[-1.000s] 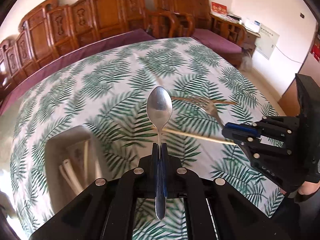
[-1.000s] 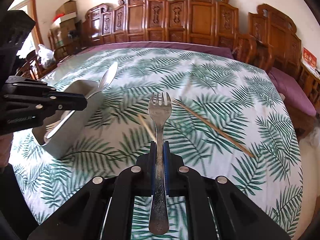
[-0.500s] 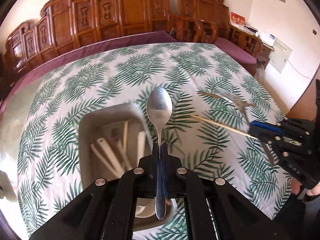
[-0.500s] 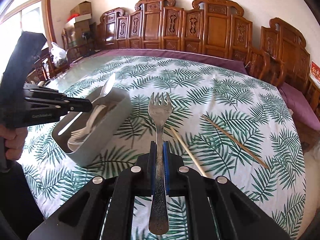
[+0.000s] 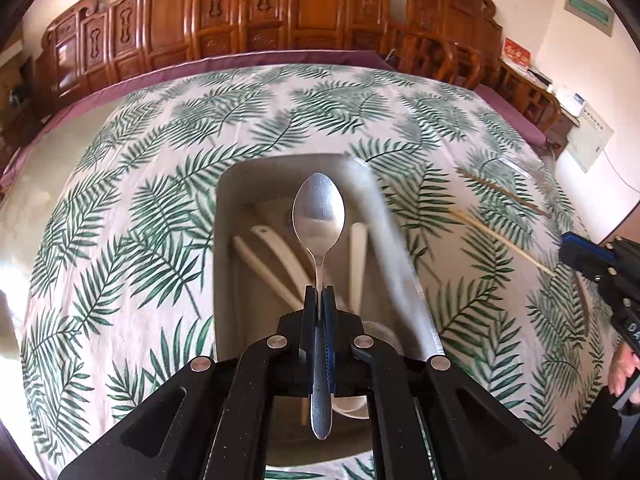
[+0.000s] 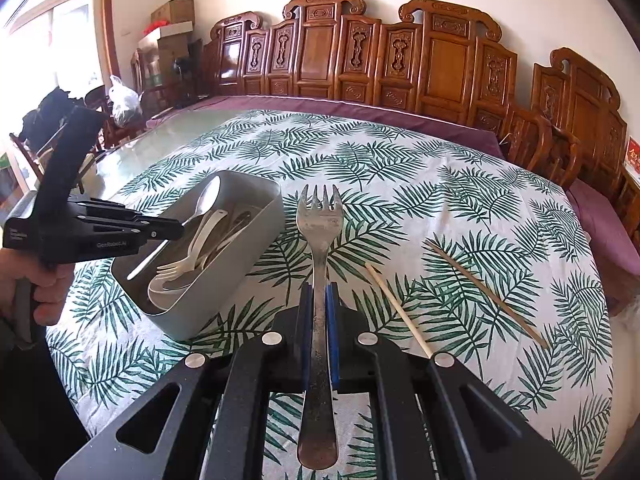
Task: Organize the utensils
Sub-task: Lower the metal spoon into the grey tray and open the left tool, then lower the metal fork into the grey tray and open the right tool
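My left gripper (image 5: 319, 291) is shut on the handle of a metal spoon (image 5: 319, 216), whose bowl hangs above the inside of the grey box (image 5: 228, 208). Several white plastic utensils (image 5: 276, 256) lie in that box. From the right wrist view the left gripper (image 6: 178, 232) holds the spoon (image 6: 208, 198) over the grey box (image 6: 240, 248), which has a white fork (image 6: 178, 266) inside. My right gripper (image 6: 316, 288) is shut on a metal fork (image 6: 319, 216), to the right of the box and above the cloth. Two wooden chopsticks (image 6: 396, 308) (image 6: 484, 288) lie apart on the cloth at the right.
A leaf-print tablecloth (image 6: 400, 168) covers the table, with bare glass (image 6: 176, 132) at its far left. Carved wooden chairs (image 6: 360, 52) line the far side. A hand (image 6: 36, 280) holds the left gripper's handle. The right gripper (image 5: 572, 254) shows at the left wrist view's right edge.
The left gripper carried the spoon leftward and down, from over the open cloth to above the grey box. The right gripper drifted with the fork, still clear of the box.
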A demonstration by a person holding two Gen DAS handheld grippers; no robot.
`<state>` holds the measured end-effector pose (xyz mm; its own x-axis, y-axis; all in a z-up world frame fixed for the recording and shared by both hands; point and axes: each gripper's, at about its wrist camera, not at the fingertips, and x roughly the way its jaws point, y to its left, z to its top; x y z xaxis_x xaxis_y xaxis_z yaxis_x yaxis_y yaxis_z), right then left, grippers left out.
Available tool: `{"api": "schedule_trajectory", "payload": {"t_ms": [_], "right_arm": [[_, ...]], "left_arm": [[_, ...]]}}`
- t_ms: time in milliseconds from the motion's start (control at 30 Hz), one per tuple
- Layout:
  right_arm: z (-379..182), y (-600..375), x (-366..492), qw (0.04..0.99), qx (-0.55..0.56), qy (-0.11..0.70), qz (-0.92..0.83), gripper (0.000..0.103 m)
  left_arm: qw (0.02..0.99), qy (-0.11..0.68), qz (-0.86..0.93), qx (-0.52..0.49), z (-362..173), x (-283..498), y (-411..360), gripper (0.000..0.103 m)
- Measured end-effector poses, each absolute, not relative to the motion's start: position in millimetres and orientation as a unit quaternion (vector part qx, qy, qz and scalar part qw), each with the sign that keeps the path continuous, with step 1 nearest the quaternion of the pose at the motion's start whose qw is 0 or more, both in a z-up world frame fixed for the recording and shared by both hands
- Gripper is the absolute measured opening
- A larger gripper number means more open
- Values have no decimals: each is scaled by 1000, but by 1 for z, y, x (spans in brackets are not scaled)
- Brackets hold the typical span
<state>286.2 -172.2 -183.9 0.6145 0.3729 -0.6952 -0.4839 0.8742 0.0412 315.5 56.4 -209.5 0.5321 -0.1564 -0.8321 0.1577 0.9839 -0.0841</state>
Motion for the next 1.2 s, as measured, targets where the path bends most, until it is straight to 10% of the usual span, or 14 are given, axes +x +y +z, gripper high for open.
{"api": "schedule_trajectory", "payload": {"t_ms": [533,667,1200], "right_arm": [[-188,-167,287,890,-75,375,249,8],[-187,-159,285,886,-71,377,258,8],[-177,-92,293,873,-77,369,308,8]], "left_arm": [[870,488,-73,-8,-221,320,67,4],[879,471,-73,-9,-208,316,70,24],[899,432,-55,-35,-180,310,106,47]]}}
